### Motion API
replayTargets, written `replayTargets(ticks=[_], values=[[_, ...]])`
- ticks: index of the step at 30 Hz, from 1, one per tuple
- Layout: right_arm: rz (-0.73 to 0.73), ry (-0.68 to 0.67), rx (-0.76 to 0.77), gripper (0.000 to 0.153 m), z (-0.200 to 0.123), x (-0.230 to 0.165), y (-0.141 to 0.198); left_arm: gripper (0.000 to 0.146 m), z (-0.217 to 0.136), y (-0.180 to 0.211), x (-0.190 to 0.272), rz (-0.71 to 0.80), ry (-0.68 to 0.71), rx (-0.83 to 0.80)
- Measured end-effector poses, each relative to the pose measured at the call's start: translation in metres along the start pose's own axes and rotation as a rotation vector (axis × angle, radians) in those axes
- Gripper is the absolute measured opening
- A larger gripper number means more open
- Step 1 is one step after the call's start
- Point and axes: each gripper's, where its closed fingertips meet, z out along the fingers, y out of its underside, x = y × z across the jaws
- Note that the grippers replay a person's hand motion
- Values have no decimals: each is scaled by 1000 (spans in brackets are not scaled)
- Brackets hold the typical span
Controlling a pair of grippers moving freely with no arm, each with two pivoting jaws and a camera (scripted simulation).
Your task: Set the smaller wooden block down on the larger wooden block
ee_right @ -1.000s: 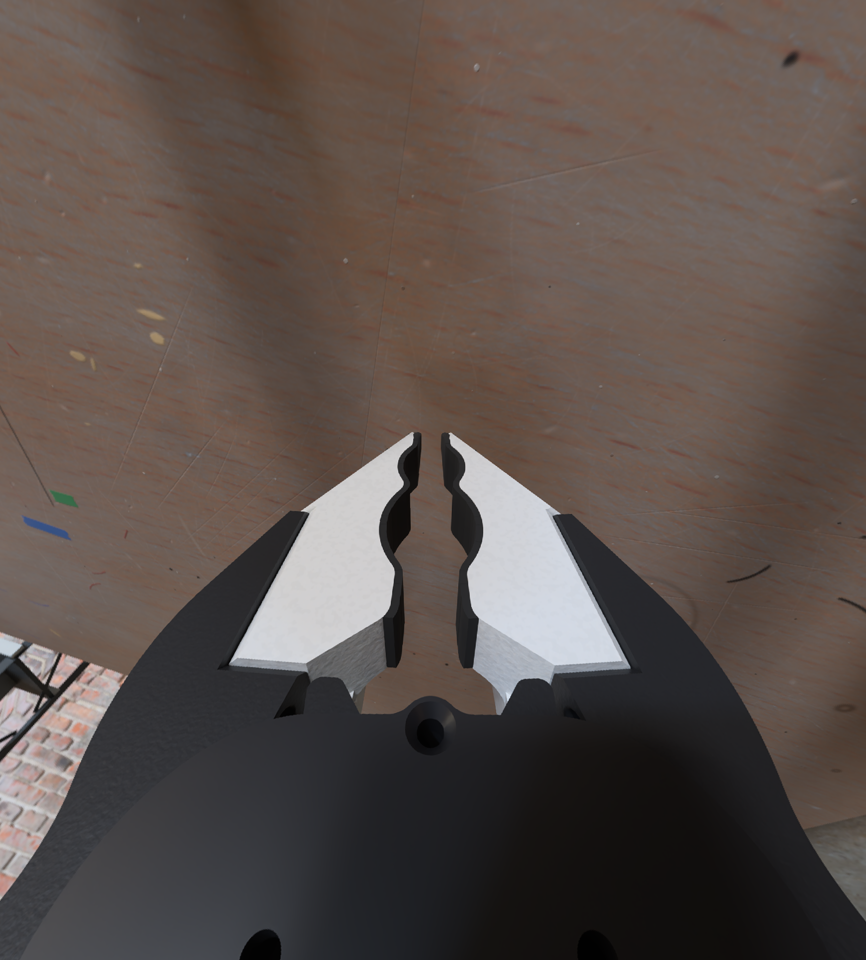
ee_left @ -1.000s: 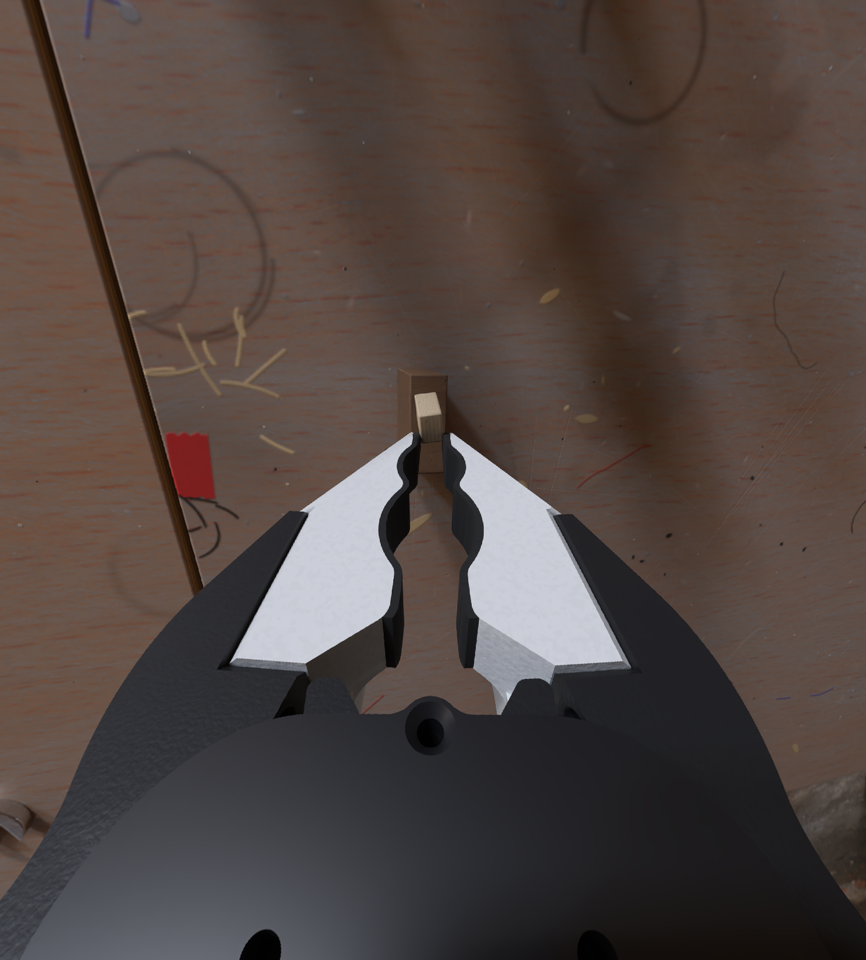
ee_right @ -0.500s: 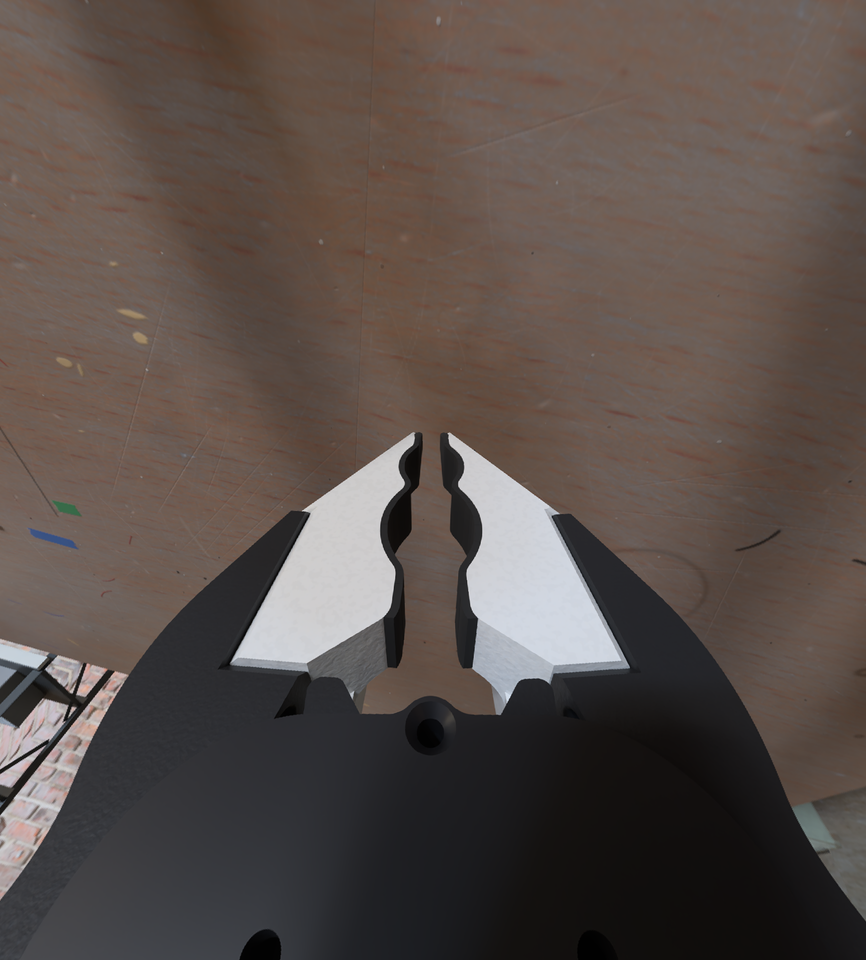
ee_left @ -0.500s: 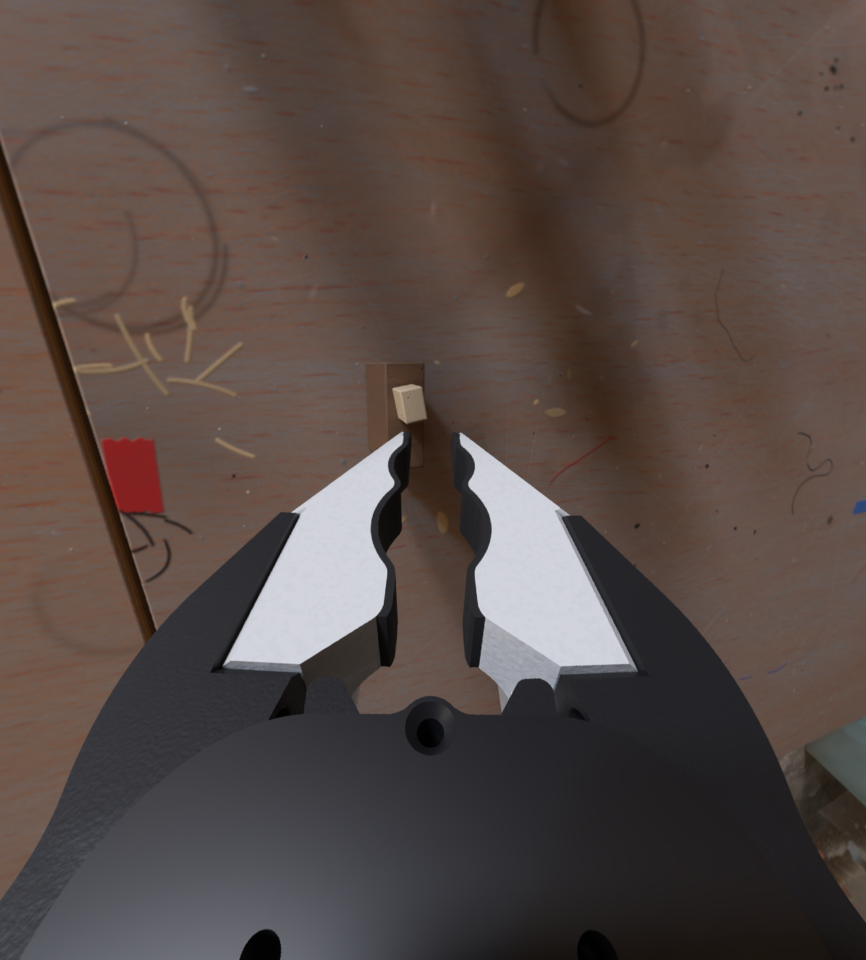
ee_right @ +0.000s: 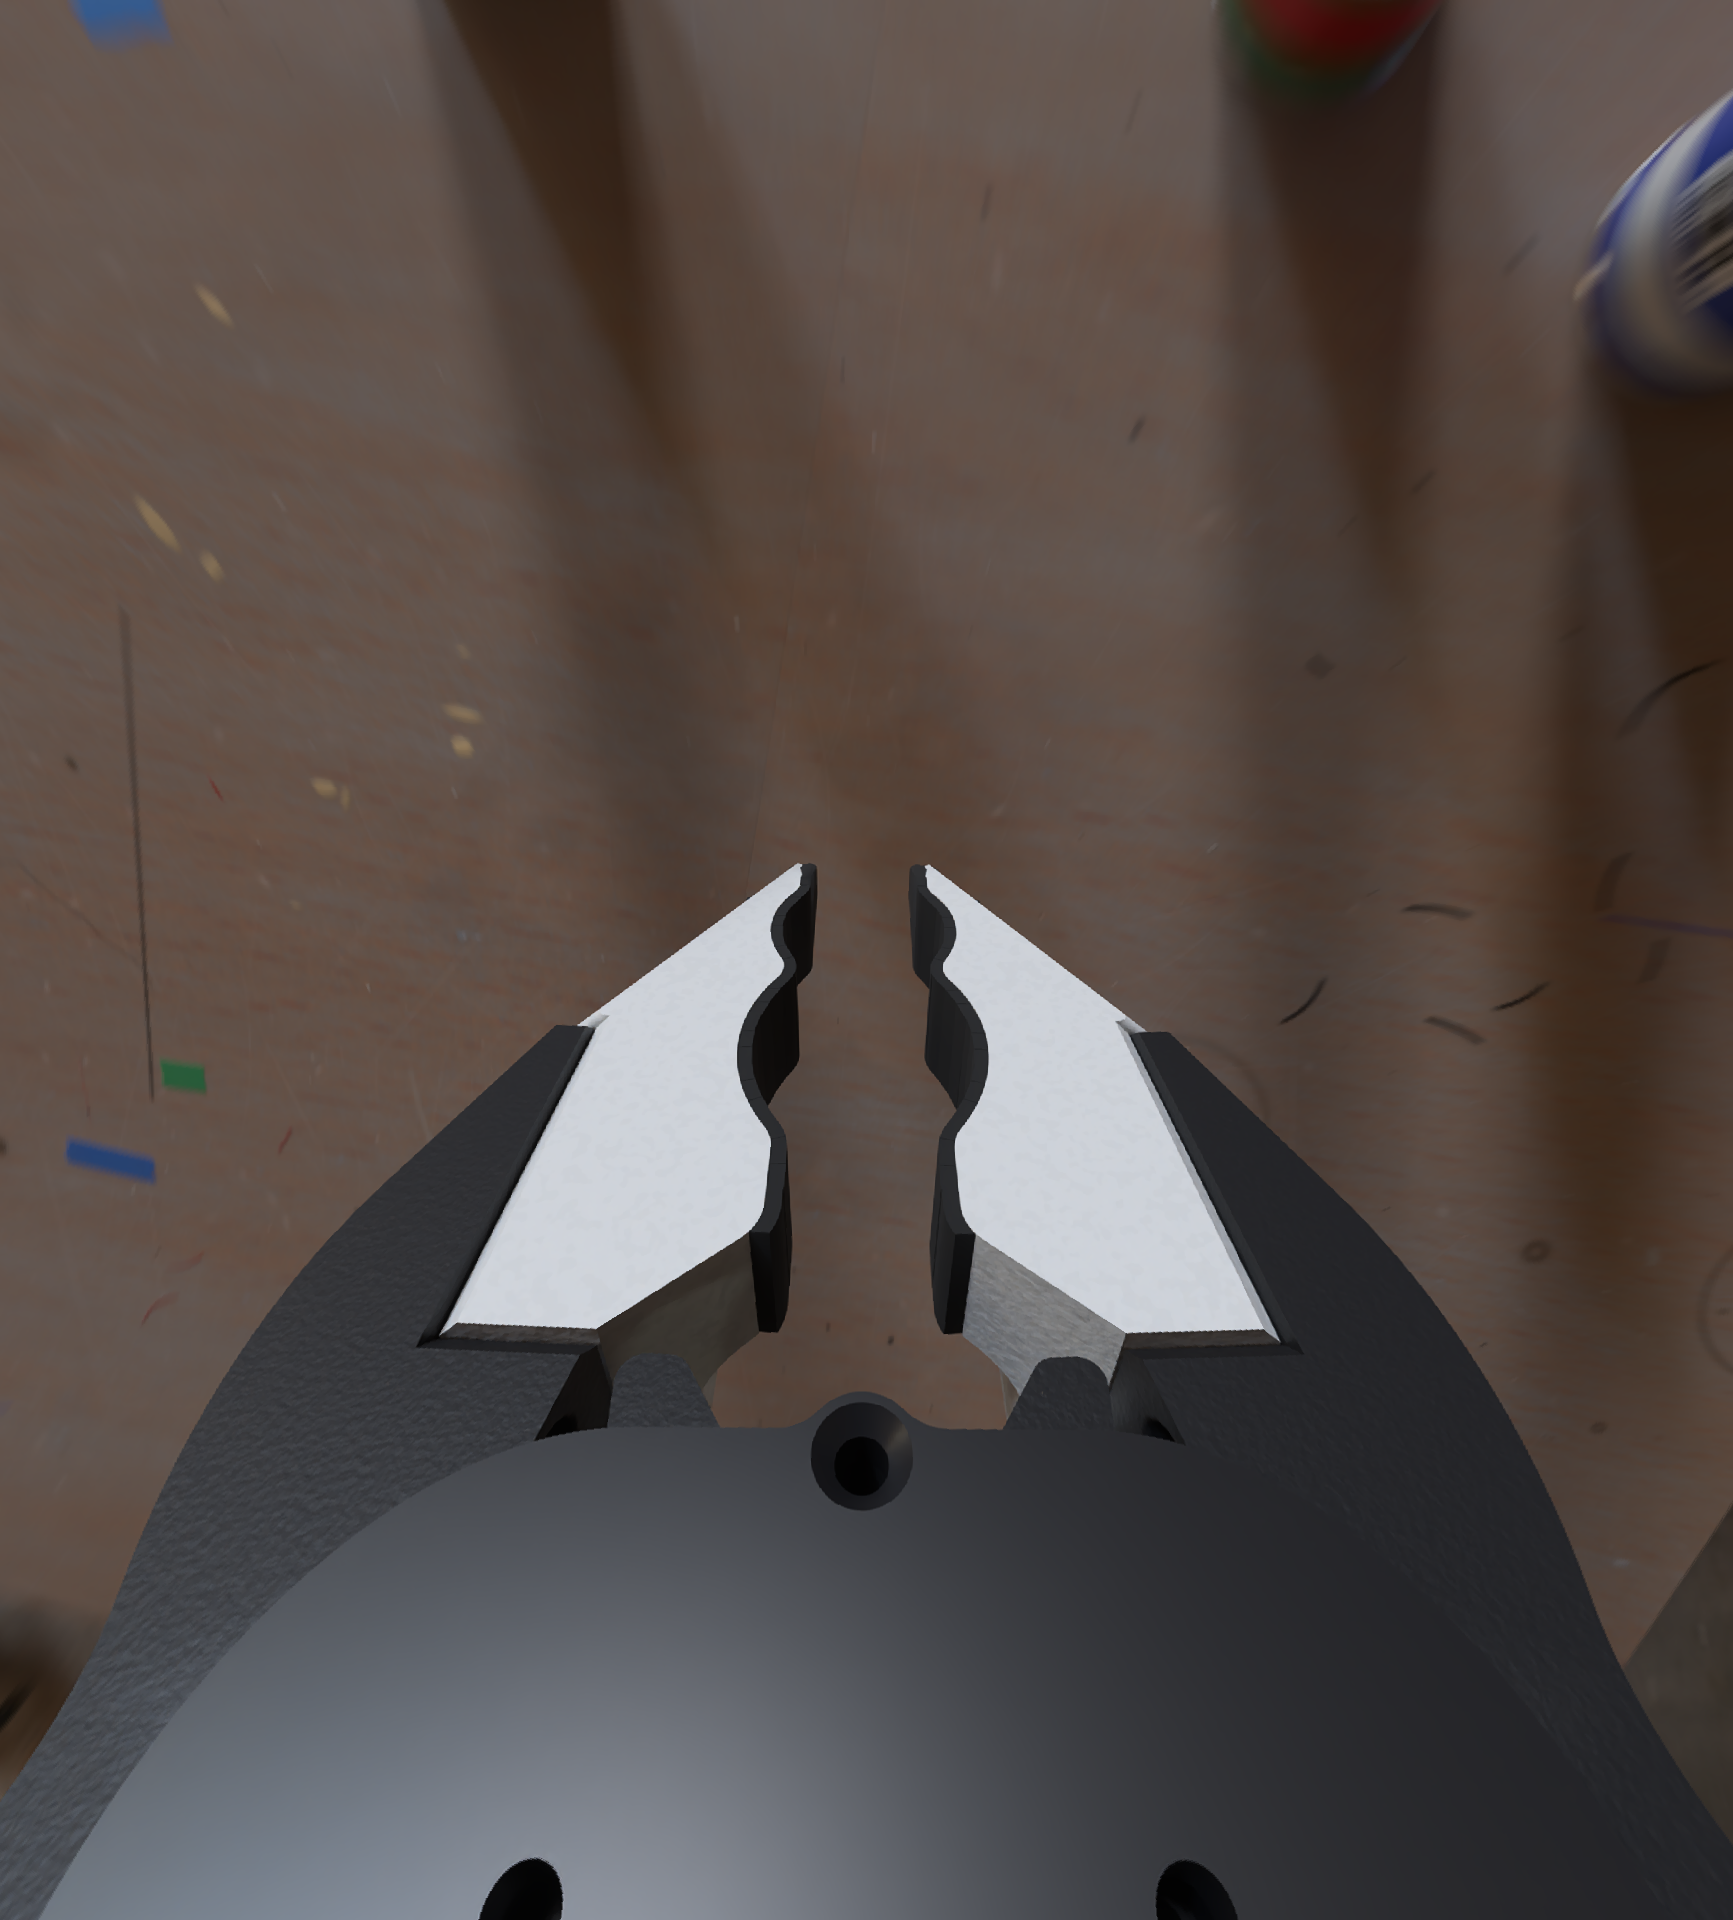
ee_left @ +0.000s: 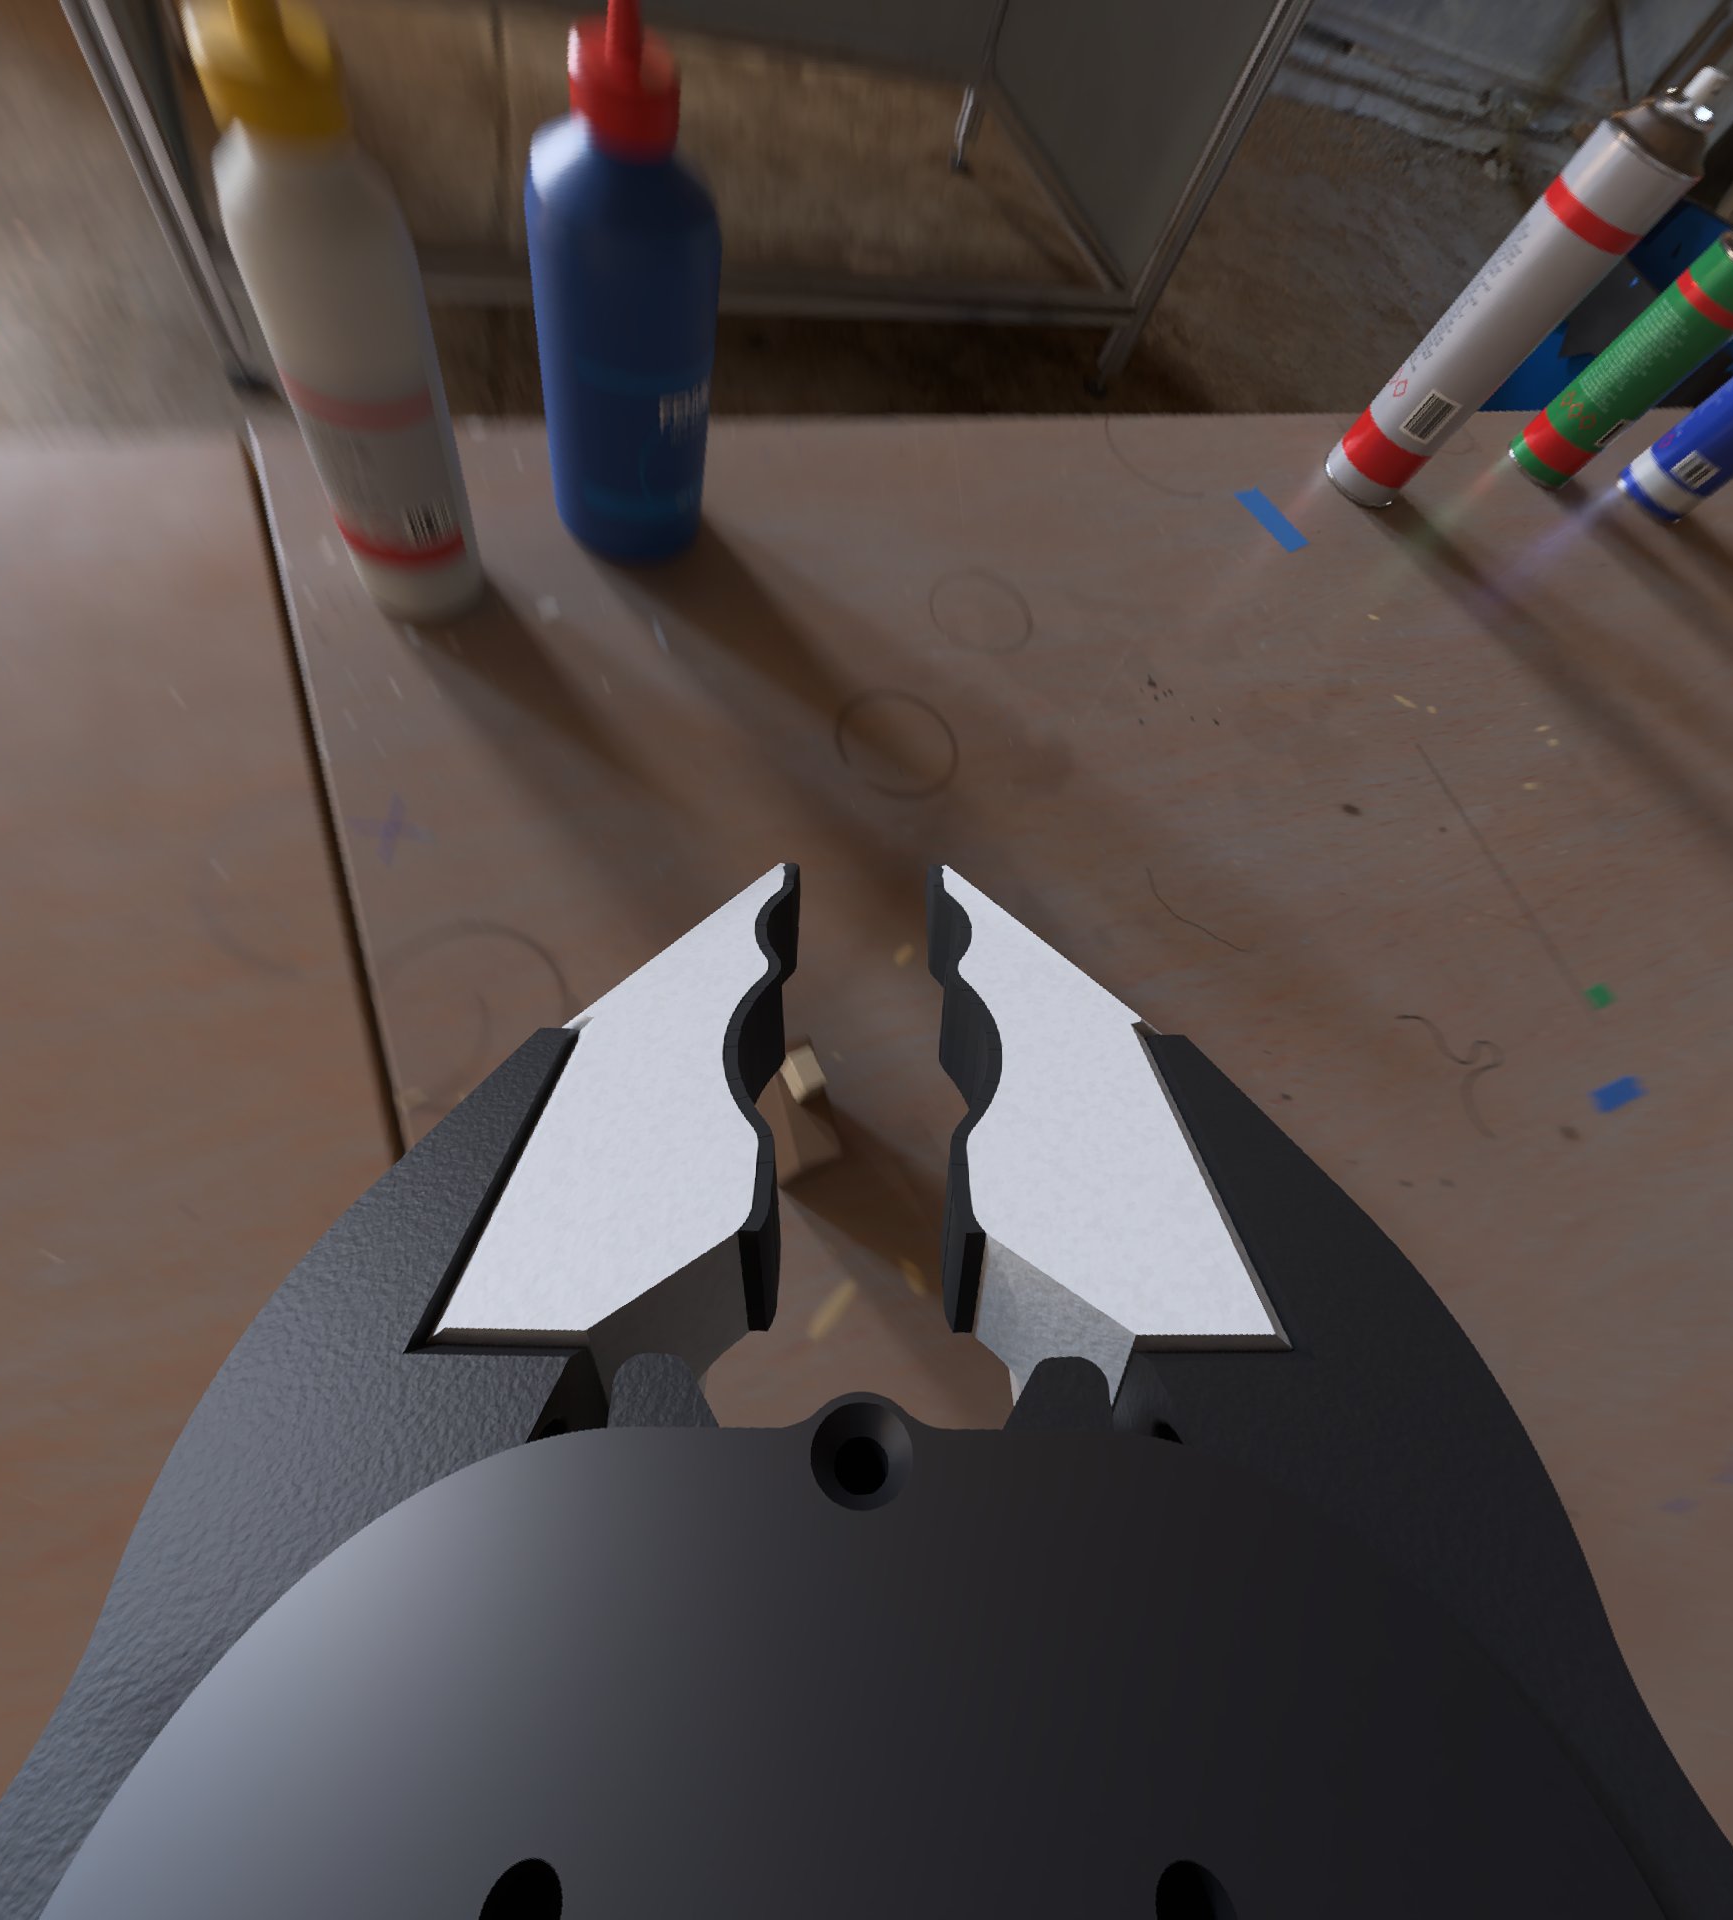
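Wooden small block (ee_left: 802, 1078) sits atop the big block (ee_left: 808, 1138) mid-table, freed so it rests unaided; left gripper (ee_left: 863, 883) gapes empty above, right gripper (ee_right: 863, 883) narrowly parted, idle.

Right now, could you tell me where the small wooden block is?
In the left wrist view, the small wooden block sits on the larger block, just beside the open left gripper's left finger.
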Motion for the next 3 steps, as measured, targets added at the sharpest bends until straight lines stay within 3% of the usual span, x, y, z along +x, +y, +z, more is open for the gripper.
replayTargets(ticks=[2, 3], values=[[-22, 69, 174, 18, -31, -4, -17, 29, -6, -18, 5, 120, -24, 69], [-41, 107, 273, 18, -44, -6, -26, 40, -6, -24, 8, 160, -23, 98]])
